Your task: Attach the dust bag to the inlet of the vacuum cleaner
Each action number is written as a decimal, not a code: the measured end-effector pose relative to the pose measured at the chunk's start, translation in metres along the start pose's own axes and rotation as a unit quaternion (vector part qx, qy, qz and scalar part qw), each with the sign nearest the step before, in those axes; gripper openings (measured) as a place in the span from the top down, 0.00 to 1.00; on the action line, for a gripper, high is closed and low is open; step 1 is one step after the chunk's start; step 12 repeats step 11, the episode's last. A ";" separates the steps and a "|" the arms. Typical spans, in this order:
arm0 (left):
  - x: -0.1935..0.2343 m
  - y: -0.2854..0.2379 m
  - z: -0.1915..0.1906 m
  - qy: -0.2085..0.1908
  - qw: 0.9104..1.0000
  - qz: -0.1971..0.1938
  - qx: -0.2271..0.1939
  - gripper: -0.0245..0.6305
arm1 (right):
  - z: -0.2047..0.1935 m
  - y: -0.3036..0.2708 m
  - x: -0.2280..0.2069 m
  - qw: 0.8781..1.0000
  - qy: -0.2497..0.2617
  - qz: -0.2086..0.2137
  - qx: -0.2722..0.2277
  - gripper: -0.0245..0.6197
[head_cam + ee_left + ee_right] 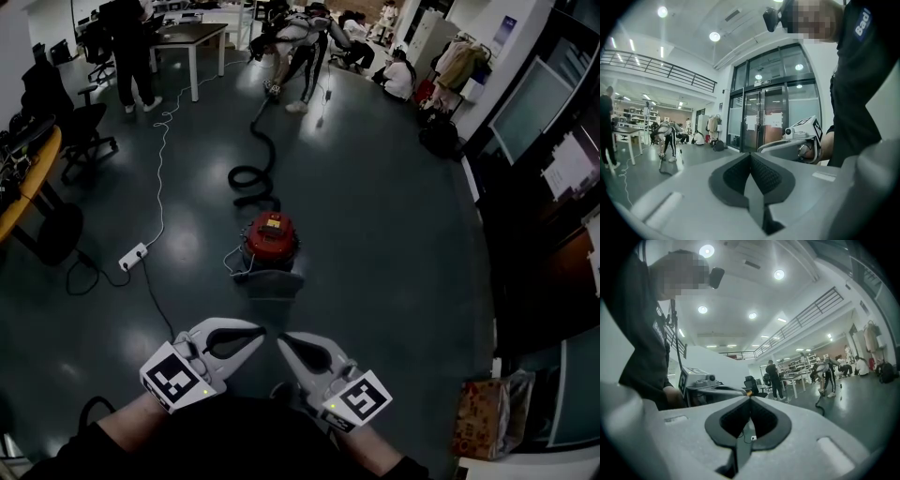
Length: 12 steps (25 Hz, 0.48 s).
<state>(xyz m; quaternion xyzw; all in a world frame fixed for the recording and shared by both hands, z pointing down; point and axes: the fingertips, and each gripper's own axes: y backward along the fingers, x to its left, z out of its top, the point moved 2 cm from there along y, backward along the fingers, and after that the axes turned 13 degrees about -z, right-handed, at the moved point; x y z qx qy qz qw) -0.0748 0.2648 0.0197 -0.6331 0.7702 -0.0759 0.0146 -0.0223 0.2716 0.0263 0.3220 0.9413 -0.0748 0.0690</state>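
The red vacuum cleaner stands on the dark floor a few steps ahead, and its black hose coils away behind it. A pale grey part sits at its near side; I cannot tell what it is. I make out no dust bag. My left gripper and right gripper are held close to my body with their tips nearly meeting. Both are shut with nothing in them. The left gripper view shows the left gripper with its pads pressed together, and the right gripper view shows the right gripper likewise.
A white power strip with its cable lies on the floor at the left. Office chairs and a table stand at the back left, with several people beyond. A brown paper bag sits at the right near glass doors.
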 end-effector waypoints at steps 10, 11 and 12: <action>-0.003 0.003 -0.003 0.003 1.000 0.002 0.008 0.96 | -0.003 0.002 0.000 1.000 0.000 -0.001 0.004 0.96; -0.003 0.004 -0.004 0.004 1.000 0.003 0.008 0.96 | -0.003 0.003 0.001 1.000 0.000 -0.001 0.006 0.96; -0.003 0.004 -0.004 0.004 1.000 0.003 0.008 0.96 | -0.003 0.003 0.001 1.000 0.000 -0.001 0.006 0.96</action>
